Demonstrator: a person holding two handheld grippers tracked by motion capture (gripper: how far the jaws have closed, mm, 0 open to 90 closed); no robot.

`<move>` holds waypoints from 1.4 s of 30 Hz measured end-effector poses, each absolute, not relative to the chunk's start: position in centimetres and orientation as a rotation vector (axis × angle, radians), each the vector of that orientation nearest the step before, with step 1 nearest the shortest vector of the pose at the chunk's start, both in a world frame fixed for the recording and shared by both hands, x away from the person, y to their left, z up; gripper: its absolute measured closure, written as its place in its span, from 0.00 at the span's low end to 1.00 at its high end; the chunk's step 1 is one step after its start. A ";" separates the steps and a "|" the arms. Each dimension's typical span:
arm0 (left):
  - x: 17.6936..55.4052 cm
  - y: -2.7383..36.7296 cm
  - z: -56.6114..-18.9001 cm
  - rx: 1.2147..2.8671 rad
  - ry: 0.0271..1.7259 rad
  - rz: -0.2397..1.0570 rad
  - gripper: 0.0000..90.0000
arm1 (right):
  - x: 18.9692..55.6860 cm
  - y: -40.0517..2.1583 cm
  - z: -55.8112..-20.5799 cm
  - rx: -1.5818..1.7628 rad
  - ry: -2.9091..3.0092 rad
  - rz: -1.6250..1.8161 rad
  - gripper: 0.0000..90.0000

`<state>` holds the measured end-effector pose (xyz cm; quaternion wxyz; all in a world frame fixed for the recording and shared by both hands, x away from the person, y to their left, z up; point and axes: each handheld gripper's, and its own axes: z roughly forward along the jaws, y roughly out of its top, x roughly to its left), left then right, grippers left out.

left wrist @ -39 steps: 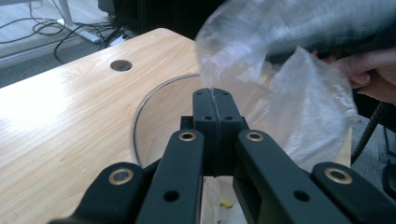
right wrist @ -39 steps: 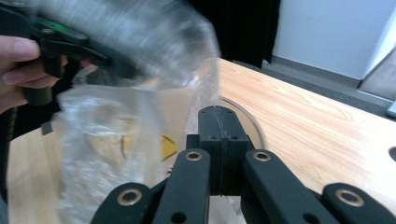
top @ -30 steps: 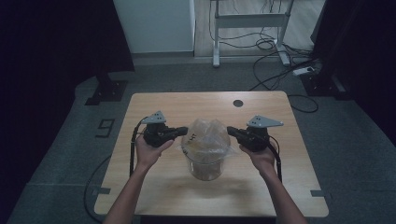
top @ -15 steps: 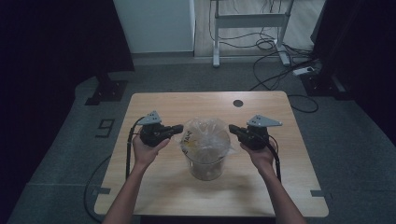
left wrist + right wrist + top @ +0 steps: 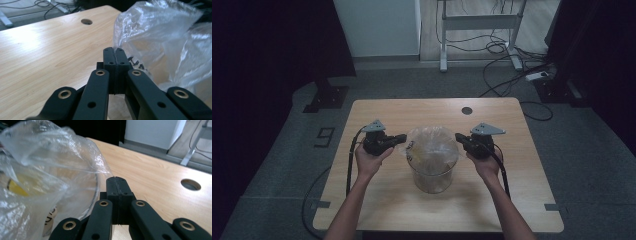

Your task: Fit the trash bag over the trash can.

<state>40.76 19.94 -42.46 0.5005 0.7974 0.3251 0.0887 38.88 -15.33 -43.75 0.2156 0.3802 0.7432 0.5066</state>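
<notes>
A clear glass container point(image 5: 432, 172) stands upright at the middle of the wooden table point(image 5: 377, 200), its mouth facing up, and a clear plastic bag point(image 5: 432, 147) sits in that mouth, billowing above the rim with its film spread wide along the 9-to-3 o'clock line. In the right gripper view something yellow point(image 5: 17, 188) shows through the film inside the bag; what it is cannot be told. The left gripper point(image 5: 401, 138), held in the person's left hand point(image 5: 369, 160) at 9 o'clock from the container, has its jaws pressed together on the bag's left edge, as the left gripper view shows where the film meets the tips point(image 5: 114, 56). The right gripper point(image 5: 458, 137), held in the right hand point(image 5: 484, 165) at 3 o'clock, likewise has its jaws pinched on the bag's right edge. A round cable hole point(image 5: 467, 110) lies in the table at 1 o'clock from the container.
</notes>
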 end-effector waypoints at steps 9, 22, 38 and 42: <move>40.8 20.1 -43.4 1.907 0.799 0.201 1.00 | 38.9 -15.1 -44.6 1.060 2.056 1.351 1.00; 41.2 20.0 -44.6 1.918 0.820 0.139 1.00 | 39.1 -15.1 -46.1 1.073 2.080 1.318 1.00; 40.9 19.7 -44.7 1.919 0.807 0.134 1.00 | 37.3 -17.7 -43.1 1.092 1.952 1.512 0.72; 40.9 19.6 -44.6 1.920 0.805 0.137 1.00 | 35.8 -18.6 -41.2 1.014 1.953 1.619 0.65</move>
